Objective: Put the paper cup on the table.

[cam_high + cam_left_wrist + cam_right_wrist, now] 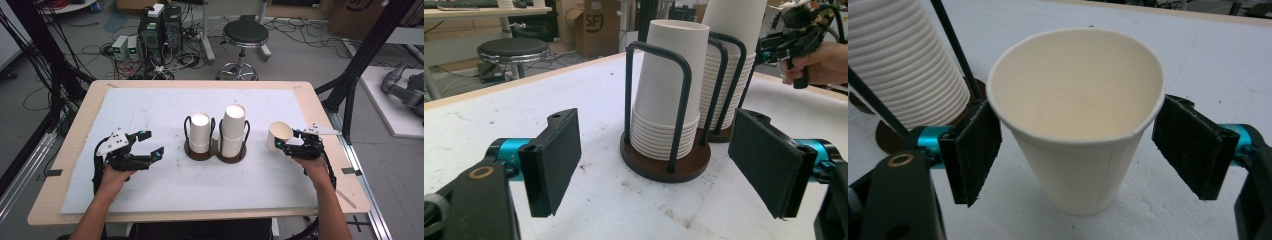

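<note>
A dark brown two-place cup holder [216, 156] with black wire loops stands mid-table. It carries a shorter stack of white paper cups [200, 133] and a taller stack [234, 131]. My left gripper [153, 143] is open to the left of the holder, with nothing between its pads; in the left gripper view its jaws [663, 162] frame the nearer stack [664, 100] from a short distance. My right gripper [288, 140] is right of the holder, shut on a single white paper cup [278, 135], its mouth toward the camera. Both pads [973, 150] press that cup's [1078, 125] sides just under the rim.
The white mat [150, 107] covers most of the wooden table [75, 150]. A black stool [245, 35], computer boxes [160, 30] and cables stand on the floor beyond the far edge. Black frame posts [350, 95] rise at the table's right.
</note>
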### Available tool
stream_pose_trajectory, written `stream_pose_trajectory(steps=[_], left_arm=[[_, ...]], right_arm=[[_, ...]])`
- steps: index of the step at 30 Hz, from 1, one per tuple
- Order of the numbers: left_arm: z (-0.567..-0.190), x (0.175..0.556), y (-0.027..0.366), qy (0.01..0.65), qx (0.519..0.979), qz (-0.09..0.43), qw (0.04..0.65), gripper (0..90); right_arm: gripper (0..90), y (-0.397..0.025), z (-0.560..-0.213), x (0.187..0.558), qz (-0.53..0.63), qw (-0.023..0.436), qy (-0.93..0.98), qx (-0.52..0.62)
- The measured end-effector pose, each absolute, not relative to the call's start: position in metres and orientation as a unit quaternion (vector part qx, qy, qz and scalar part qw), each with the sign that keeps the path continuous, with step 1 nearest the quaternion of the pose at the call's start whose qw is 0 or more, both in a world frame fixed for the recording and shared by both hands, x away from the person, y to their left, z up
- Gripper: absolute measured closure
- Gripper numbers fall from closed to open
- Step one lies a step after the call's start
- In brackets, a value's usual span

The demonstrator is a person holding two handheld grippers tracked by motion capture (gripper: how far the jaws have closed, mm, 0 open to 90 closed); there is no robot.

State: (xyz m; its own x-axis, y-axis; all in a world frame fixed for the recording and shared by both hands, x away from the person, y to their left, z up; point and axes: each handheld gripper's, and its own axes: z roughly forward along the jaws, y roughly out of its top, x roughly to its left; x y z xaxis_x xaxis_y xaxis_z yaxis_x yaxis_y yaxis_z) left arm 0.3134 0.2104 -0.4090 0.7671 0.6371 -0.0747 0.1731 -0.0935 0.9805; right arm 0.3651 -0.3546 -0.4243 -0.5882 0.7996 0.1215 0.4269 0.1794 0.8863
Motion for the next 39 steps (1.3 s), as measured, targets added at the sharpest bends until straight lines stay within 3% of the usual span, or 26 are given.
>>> stream_pose_trajectory(steps=[11,19,39], left_arm=[[-0.407,0.313,0.218,0.289,0.708,0.192,0.616,21.1],[-0.404,0.320,0.220,0.297,0.701,0.186,0.622,21.0],[-0.402,0.313,0.224,0.293,0.697,0.191,0.627,21.0]], right_arm=[[20.5,-0.372,-0.403,0.321,0.513,0.217,0.734,0.389],[20.4,-0.356,-0.386,0.299,0.513,0.227,0.745,0.362],[20.5,-0.341,-0.387,0.292,0.539,0.212,0.737,0.350]])
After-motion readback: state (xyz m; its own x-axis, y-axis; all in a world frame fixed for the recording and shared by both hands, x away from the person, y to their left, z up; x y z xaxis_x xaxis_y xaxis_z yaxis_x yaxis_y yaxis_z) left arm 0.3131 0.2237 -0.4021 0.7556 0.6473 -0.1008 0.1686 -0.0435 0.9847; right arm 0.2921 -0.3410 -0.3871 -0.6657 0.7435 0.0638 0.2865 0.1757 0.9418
